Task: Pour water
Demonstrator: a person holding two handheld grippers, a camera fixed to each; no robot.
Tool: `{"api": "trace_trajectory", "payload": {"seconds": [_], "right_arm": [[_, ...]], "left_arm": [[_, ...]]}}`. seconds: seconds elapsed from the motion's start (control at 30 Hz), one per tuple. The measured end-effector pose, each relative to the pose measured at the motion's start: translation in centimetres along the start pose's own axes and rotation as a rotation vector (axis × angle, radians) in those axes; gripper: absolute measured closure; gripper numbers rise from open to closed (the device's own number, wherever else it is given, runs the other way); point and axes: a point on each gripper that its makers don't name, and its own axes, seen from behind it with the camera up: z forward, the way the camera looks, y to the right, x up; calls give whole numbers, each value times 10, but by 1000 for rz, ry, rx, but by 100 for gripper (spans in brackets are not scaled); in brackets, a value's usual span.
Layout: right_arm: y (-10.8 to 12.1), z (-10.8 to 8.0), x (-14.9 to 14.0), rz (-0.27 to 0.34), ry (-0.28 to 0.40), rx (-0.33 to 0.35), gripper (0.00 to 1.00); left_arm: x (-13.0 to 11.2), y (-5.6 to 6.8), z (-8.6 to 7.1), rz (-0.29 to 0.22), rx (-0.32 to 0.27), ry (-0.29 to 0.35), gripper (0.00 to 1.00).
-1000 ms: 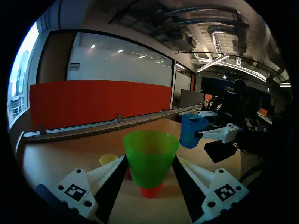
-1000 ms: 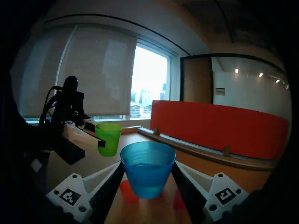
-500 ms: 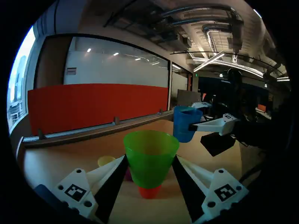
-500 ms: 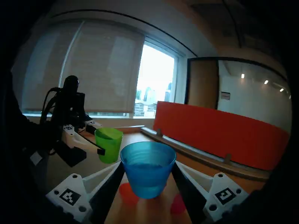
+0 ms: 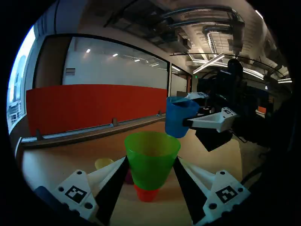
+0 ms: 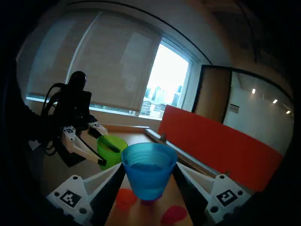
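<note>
A green cup [image 5: 152, 160] stands upright between the fingers of my left gripper [image 5: 151, 162], which is shut on it. Just beyond and above its rim hangs a blue cup [image 5: 180, 116], held by my right gripper [image 5: 187, 122], a little to the right. In the right gripper view the blue cup [image 6: 149, 171] holds water, level below its rim, and my right gripper [image 6: 149, 168] is shut on it. Lower and to the left, the green cup [image 6: 111, 150] shows its open mouth, clamped by my left gripper [image 6: 106, 151].
The wooden table [image 5: 64, 162] carries a yellow cup [image 5: 102, 163], a red cup [image 5: 146, 193] under the green one and other red cups [image 6: 125, 197]. A red partition [image 5: 94, 105] runs along the far edge. A person's dark sleeve [image 6: 41, 128] is behind the left gripper.
The blue cup has risen and moved closer to the green cup, now above its rim level. The green cup has held nearly still. The water stays in the blue cup.
</note>
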Motion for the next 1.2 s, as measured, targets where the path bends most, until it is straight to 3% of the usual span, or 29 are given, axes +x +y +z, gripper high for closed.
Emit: {"api": "trace_trajectory", "payload": {"seconds": [1.2], "right_arm": [[14,27,45,-359,-43,55,12]], "left_arm": [[4,15,14,7,-49,12,19]]}}
